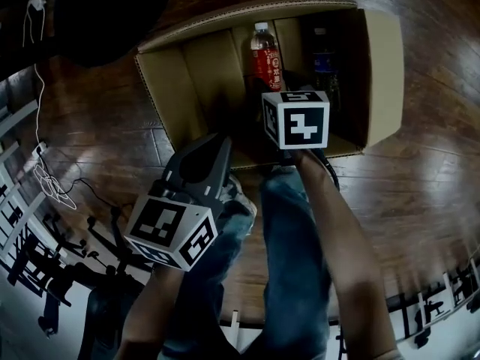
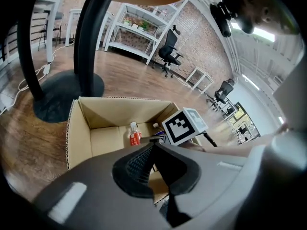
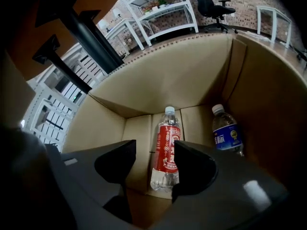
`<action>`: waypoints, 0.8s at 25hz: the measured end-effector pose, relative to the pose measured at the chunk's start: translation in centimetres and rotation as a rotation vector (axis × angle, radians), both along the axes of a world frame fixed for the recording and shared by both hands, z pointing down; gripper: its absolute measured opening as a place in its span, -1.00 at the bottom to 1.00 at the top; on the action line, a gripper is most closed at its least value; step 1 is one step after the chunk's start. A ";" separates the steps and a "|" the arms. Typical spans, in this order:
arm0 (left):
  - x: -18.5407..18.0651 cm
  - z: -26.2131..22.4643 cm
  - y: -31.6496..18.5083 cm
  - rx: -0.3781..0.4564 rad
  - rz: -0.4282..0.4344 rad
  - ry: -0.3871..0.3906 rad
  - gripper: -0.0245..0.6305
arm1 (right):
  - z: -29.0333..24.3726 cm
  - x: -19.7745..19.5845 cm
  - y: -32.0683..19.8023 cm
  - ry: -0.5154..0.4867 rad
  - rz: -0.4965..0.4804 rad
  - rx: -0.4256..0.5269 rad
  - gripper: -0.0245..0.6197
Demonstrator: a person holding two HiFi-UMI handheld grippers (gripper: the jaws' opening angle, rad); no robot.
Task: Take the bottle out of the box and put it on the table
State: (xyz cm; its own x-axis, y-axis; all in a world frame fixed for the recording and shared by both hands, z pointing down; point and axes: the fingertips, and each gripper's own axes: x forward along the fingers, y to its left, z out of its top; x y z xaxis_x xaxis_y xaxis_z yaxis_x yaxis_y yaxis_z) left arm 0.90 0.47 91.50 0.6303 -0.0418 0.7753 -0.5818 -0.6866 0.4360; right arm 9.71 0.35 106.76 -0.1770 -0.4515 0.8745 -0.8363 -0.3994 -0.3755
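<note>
An open cardboard box (image 1: 193, 88) sits on the wooden floor (image 1: 420, 186), and the red-labelled bottle (image 3: 166, 150) is inside it against the far wall, with a blue-labelled bottle (image 3: 226, 134) just beside it toward the box's right side. From these angles it is hard to say whether the two stand upright or lie flat. The right gripper (image 3: 153, 162) hangs over the box with its jaws apart; the red-labelled bottle shows in the gap beyond them, untouched. The left gripper (image 2: 151, 152) hovers outside the box's near edge, its jaws pressed together on nothing.
</note>
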 end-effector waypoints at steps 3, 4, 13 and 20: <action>-0.4 1.9 -0.4 -0.007 0.003 -0.010 -0.93 | 2.5 -0.2 -0.8 0.010 -0.030 -0.026 -0.12; -0.4 2.4 -0.5 -0.009 0.007 -0.011 -0.93 | 3.3 -0.3 -1.2 0.011 -0.036 -0.031 -0.09; -0.2 4.6 -1.8 0.004 0.031 -0.006 -0.93 | 8.4 -0.2 -2.7 0.071 -0.055 -0.142 0.11; -0.4 5.7 -1.4 -0.003 0.037 -0.012 -0.93 | 11.0 0.4 -2.2 0.080 -0.015 -0.233 0.05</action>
